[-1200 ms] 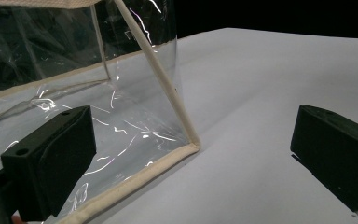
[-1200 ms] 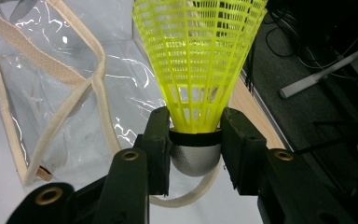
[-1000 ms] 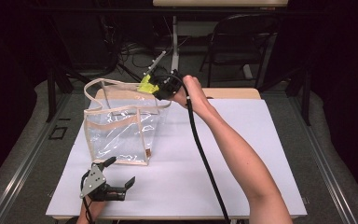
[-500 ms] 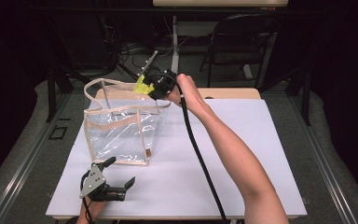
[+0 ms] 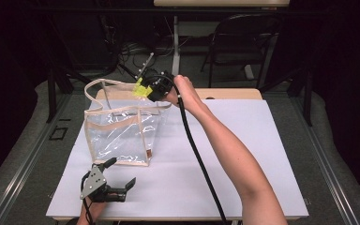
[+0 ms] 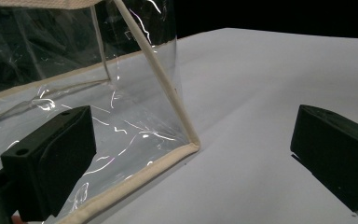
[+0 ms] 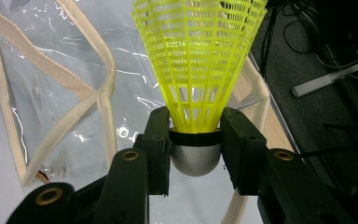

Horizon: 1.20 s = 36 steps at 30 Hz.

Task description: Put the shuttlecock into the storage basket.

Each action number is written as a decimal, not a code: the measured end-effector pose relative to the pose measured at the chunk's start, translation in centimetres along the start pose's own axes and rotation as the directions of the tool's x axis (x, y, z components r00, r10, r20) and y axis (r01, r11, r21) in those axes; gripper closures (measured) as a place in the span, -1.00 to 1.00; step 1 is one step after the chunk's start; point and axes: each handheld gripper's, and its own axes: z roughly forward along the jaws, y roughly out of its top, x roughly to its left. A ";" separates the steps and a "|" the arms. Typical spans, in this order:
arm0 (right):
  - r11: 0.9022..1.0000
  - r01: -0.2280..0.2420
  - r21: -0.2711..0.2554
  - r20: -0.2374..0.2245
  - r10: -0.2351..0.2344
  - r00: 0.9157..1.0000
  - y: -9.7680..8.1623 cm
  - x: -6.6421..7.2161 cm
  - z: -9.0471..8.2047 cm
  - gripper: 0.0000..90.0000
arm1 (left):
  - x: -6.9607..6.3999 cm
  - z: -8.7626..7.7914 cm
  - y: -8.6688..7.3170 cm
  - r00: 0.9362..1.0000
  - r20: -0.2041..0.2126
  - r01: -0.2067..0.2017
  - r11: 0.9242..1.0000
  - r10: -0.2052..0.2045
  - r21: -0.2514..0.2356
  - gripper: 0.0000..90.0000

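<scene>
The shuttlecock [image 7: 199,70] sits clamped between the 2 jaws of our right gripper [image 7: 196,149], pinched at its grey rounded cork with the yellow plastic skirt fanning out ahead of the jaws. Compared with a second ago, our right hand [image 5: 180,91] has drifted only slightly toward the far rim of the clear bag [image 5: 122,126], and the grip has not changed at all. In the right gripper view the bag's open mouth and its cream webbing handles [image 7: 51,74] lie just beyond and below the jaws, so we judge that the shuttlecock is now nearly lined up for a drop into the bag, though it has not gone in yet. Our left gripper [image 5: 115,180] rests on the white table [image 5: 262,154] with its jaws spread wide and nothing between them; the bag's near bottom corner [image 6: 191,144] lies just ahead of it, untouched.
</scene>
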 end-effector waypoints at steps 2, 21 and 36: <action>1.000 -0.001 0.005 -0.002 0.001 1.000 0.0 0.0 0.2 0.44 | 0.0 0.0 0.0 1.000 0.000 0.000 1.000 0.000 -0.001 -1.00; 0.998 0.008 0.061 -0.020 -0.007 1.000 0.1 0.0 1.6 0.44 | 0.0 0.1 0.0 1.000 0.003 0.002 1.000 -0.002 0.001 -1.00; 0.996 -0.002 0.094 -0.016 0.003 1.000 0.0 0.1 2.2 0.43 | 0.0 0.1 0.0 1.000 0.004 0.003 1.000 -0.003 0.002 -1.00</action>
